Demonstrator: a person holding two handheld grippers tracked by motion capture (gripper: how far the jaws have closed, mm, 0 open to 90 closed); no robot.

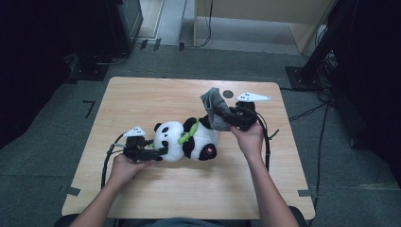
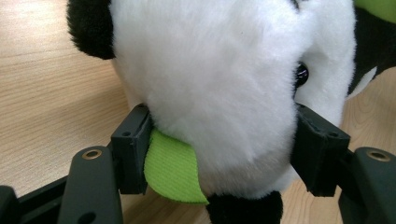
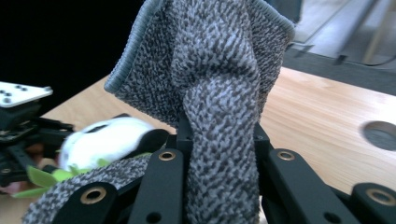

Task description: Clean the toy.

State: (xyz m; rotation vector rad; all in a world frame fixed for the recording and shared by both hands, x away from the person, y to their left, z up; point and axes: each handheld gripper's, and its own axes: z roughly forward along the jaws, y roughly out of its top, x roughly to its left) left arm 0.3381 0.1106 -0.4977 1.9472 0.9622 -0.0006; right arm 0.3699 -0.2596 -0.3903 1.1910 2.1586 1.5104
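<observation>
There is one toy panda in the middle of the high view. There is one grey cloth up and to the right of it. There are two grippers, the left gripper at lower left and the right gripper at upper right. There is one table.
</observation>
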